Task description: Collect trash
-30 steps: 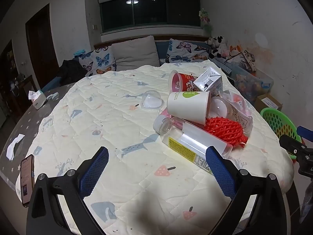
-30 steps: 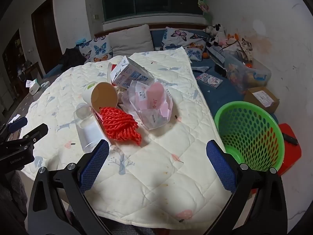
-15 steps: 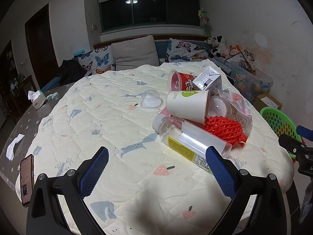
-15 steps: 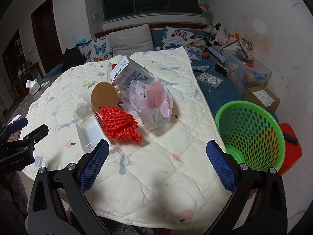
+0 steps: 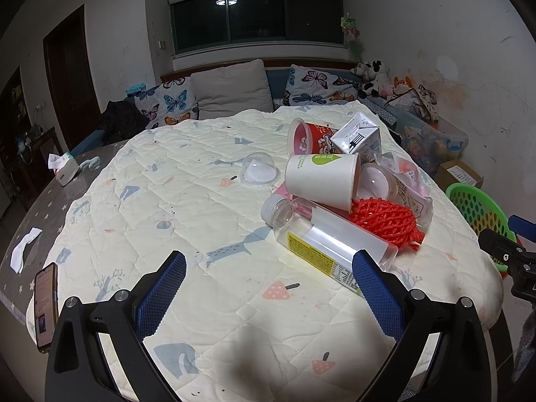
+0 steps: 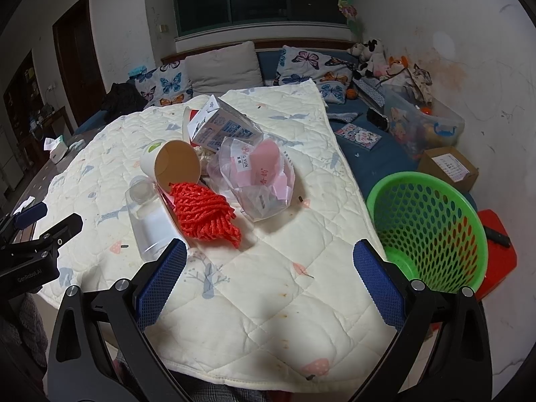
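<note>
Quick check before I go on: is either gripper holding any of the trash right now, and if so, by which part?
Nothing is held. The left gripper and the right gripper are both open and empty, short of the trash pile on the quilt.

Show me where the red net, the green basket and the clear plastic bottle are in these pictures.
red net (image 6: pixel 203 214): right wrist view, middle of the mesh bundle.
green basket (image 6: pixel 432 231): right wrist view, its perforated inner wall.
clear plastic bottle (image 5: pixel 330 239): left wrist view, the body lying on its side.
</note>
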